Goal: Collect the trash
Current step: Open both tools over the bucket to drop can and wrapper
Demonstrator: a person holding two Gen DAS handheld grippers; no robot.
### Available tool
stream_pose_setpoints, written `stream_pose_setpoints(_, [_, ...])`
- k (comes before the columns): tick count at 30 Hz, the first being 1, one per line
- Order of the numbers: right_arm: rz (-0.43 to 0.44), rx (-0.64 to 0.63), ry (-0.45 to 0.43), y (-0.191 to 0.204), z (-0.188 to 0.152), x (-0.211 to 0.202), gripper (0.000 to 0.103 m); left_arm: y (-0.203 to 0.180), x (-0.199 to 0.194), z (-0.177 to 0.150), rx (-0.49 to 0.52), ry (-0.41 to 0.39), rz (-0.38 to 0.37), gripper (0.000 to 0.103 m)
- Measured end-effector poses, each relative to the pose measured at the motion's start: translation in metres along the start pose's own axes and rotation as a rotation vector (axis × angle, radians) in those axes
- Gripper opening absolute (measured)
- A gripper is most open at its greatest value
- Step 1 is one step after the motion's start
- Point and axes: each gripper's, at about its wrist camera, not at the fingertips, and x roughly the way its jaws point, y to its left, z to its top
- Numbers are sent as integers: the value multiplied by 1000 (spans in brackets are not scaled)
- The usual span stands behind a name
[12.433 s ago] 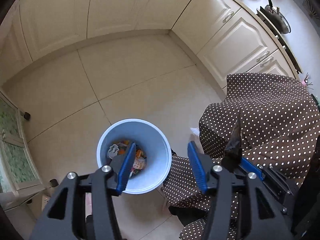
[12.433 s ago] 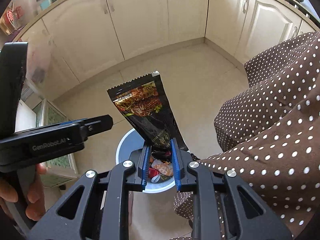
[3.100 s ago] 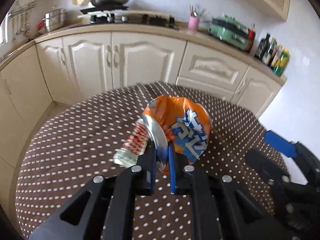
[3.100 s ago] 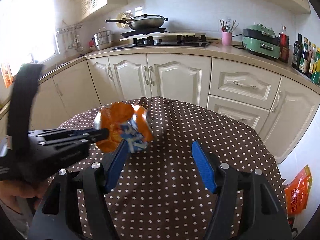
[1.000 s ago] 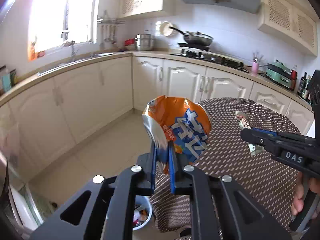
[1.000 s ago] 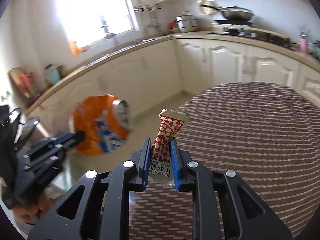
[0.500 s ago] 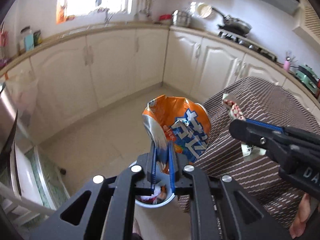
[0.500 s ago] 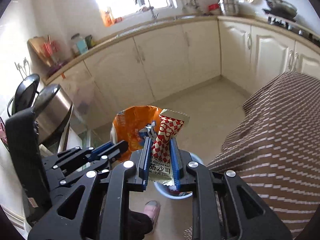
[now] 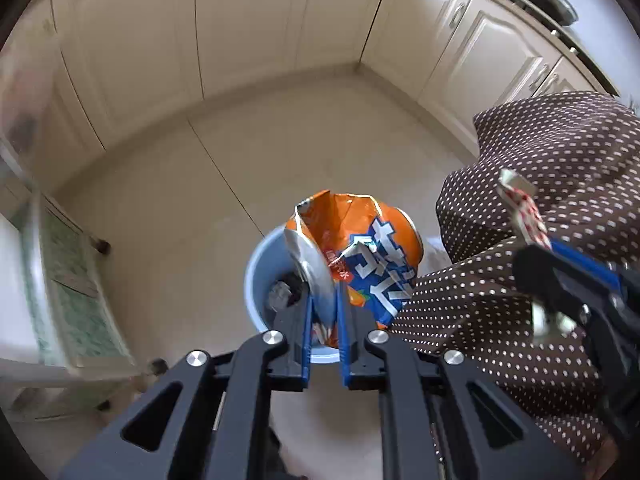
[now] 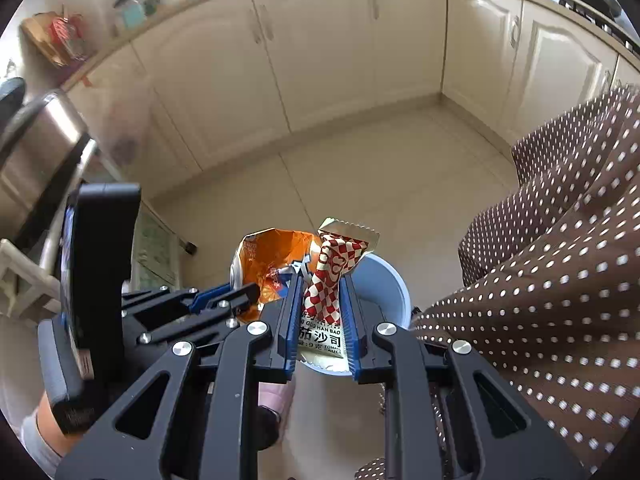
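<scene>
While both loads are hanging over the floor: everything is turning on how each one is lining up with the bin point(image 9: 256, 280) below.
Left tongs point(image 9: 324, 332): clamped together on the flattened end of the crushed orange can point(image 9: 360, 256), the can's long axis standing up and away from the tips.
Can against bin: looking from the left wrist, the can is sitting right over the bin's opening, with rubbish showing inside.
Right tongs point(image 10: 320, 320): pinching the red-checked sauce packet point(image 10: 326, 296), its long axis running straight out along the tips.
Packet against bin: the bin's rim point(image 10: 400, 296) is lying just under and ahead of it.
Nearer hand: I judge both are about equally placed, the can looking slightly better centred.
Tablecloth point(image 9: 540, 184): draping close on the right, beside the bin.
Coming move: probably letting go, straight down.
</scene>
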Motion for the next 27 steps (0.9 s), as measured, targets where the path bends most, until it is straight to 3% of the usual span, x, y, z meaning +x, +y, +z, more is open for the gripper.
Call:
stream_pose_setpoints(8, [-40,43,57,-14,-2,43,18,-7,36,29,-7,36,-88,12])
stream_pose_setpoints(10, [-39,52,67,-15,-2,48,18,-9,35,35,3,29,-79,26])
stream_pose_setpoints(14, [-38,58,81,-16,-3,57,18,-5,27,33,4,23,-77,31])
stream_pose_setpoints(19, [-29,57,106,-15,-6,68,18,7,23,27,-33,33,-64,51])
stream_pose_setpoints(27, [-27,58,123,-14,-4,80,18,26,10,16,-72,25,-52,56])
